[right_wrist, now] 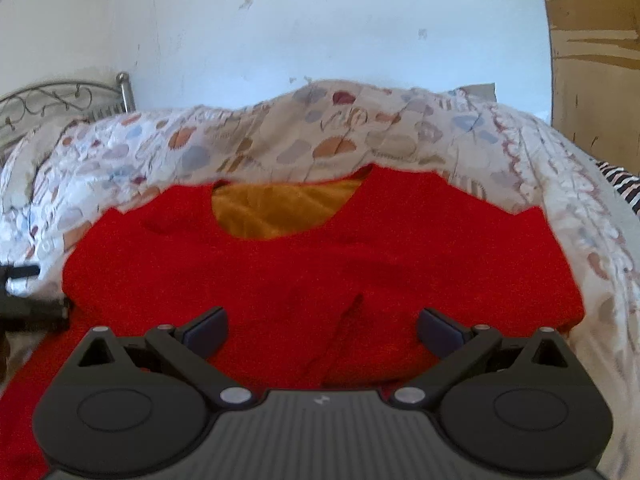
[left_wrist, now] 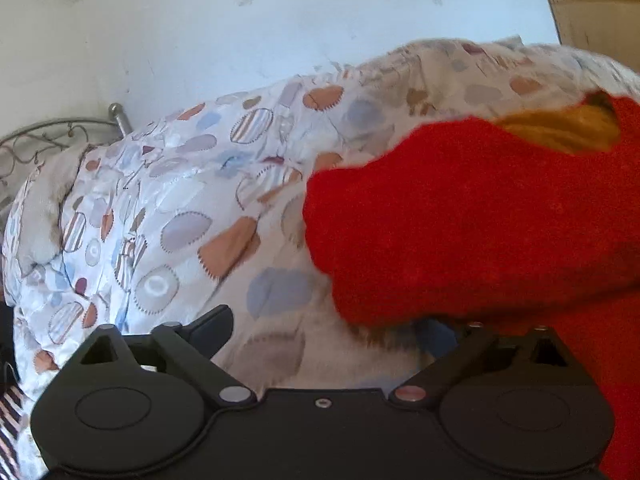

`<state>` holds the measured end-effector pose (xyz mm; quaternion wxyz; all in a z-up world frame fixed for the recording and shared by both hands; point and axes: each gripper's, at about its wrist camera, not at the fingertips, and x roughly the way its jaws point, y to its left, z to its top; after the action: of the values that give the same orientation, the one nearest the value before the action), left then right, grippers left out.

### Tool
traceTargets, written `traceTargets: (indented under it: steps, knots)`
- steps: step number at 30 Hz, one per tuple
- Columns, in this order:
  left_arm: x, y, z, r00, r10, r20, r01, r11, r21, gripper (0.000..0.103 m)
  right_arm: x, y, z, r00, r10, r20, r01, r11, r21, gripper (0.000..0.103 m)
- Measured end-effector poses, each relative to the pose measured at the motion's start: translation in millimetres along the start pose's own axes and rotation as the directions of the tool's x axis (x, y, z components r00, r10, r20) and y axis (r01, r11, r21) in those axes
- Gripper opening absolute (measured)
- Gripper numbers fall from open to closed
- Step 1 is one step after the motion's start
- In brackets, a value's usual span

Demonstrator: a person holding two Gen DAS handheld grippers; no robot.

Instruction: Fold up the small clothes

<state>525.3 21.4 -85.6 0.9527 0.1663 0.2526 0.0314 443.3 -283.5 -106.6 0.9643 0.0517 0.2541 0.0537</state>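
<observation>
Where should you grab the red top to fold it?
Probably its near left side edge, coming from the left. The red top lies flat on the quilt, neck hole at the far end, so the edges are free. The left hand-held gripper sits open by that edge; the right hand-held gripper is open over the middle.

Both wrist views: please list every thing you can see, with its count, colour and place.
red garment: one, red with a mustard-yellow inner side at the neck, lying spread on the bed.
patterned quilt: one, white with brown, blue and grey ovals, covering the bed under the garment.
metal bed frame: one, grey scrollwork with a post, far left by the wall.
wall: one, pale blue-white, marked, behind the bed.
wooden panel: one, brown, far right.
left gripper: one, black, open, at the garment's left edge.
right gripper: one, black, open, over the garment.
</observation>
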Motion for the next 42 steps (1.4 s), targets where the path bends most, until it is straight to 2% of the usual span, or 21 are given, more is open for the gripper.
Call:
traceTargets:
  steps: [5, 7, 8, 10, 12, 16, 20, 23, 27, 29, 31, 32, 34, 35, 37, 38, 40, 42]
  knots:
    - [-3, -1, 6, 0.998, 0.013, 0.068, -0.009, 0.998, -0.063, 0.067, 3, -2, -8, 1.0, 0.011, 0.0, -0.011, 1.0, 0.006, 0.103]
    - [-8, -5, 7, 0.994, 0.017, 0.105, -0.011, 0.998, -0.062, 0.05, 3, -4, -9, 1.0, 0.016, 0.0, -0.016, 1.0, 0.012, 0.103]
    - [-10, -7, 7, 0.993, 0.02, 0.117, -0.013, 0.998, -0.063, 0.046, 3, -4, -9, 1.0, 0.018, 0.001, -0.018, 1.0, 0.014, 0.103]
    - [-11, -7, 8, 0.993, 0.025, 0.116, -0.015, 0.997, -0.079, 0.026, 3, -5, -9, 1.0, 0.021, 0.001, -0.021, 1.0, 0.015, 0.103]
    - [-13, -5, 10, 0.992, 0.02, 0.122, -0.007, 0.994, -0.106, 0.014, 3, -5, -9, 1.0, 0.023, 0.001, -0.023, 1.0, 0.016, 0.103]
    - [-21, -2, 13, 0.991, 0.056, 0.124, -0.042, 0.992, -0.115, 0.009, 3, -5, -10, 1.0, 0.027, 0.001, -0.027, 0.999, 0.019, 0.103]
    - [-17, 1, 5, 0.997, 0.05, 0.06, -0.043, 0.992, -0.116, 0.009, 3, -5, -11, 1.0, 0.023, 0.0, -0.023, 1.0, 0.011, 0.103]
    - [-10, 2, -6, 1.0, 0.028, 0.014, -0.025, 0.991, -0.132, 0.009, 5, -5, -11, 1.0, 0.022, -0.002, -0.022, 1.0, 0.006, 0.103]
    - [-10, 1, -9, 1.0, 0.01, 0.012, -0.008, 0.991, -0.132, 0.009, 5, -5, -12, 1.0, 0.022, -0.003, -0.022, 1.0, 0.007, 0.103]
    - [-11, 4, -8, 1.0, -0.023, 0.007, 0.024, 0.99, -0.137, 0.011, 6, -5, -13, 1.0, 0.022, -0.003, -0.022, 1.0, 0.007, 0.103]
    - [-14, 8, -9, 0.999, -0.054, -0.004, 0.052, 0.988, -0.146, 0.02, 4, -5, -13, 1.0, 0.026, 0.001, -0.026, 1.0, 0.011, 0.103]
    - [-17, 10, -10, 0.998, -0.063, -0.011, 0.061, 0.986, -0.157, 0.022, 2, -6, -12, 0.999, 0.031, 0.004, -0.032, 0.999, 0.015, 0.103]
    - [-26, 15, -15, 0.996, -0.09, -0.028, 0.084, 0.98, -0.18, 0.038, -6, -8, -10, 0.999, 0.039, 0.011, -0.039, 0.999, 0.025, 0.103]
    - [-31, 17, -18, 0.995, -0.094, -0.032, 0.086, 0.978, -0.19, 0.043, -11, -8, -10, 0.999, 0.038, 0.015, -0.038, 0.999, 0.028, 0.103]
    - [-46, 23, -24, 0.994, -0.1, -0.032, 0.091, 0.973, -0.211, 0.064, -28, -8, -11, 0.999, 0.038, 0.03, -0.039, 0.999, 0.028, 0.103]
    - [-55, 26, -27, 0.995, -0.095, -0.028, 0.086, 0.971, -0.221, 0.068, -36, -8, -11, 0.998, 0.041, 0.036, -0.042, 0.999, 0.027, 0.103]
    - [-75, 32, -34, 0.996, -0.082, -0.017, 0.076, 0.967, -0.242, 0.082, -58, -10, -15, 0.998, 0.045, 0.053, -0.046, 0.999, 0.022, 0.103]
    - [-97, 37, -41, 0.997, -0.083, -0.008, 0.078, 0.961, -0.264, 0.09, -81, -13, -20, 0.997, 0.04, 0.071, -0.041, 0.999, 0.019, 0.103]
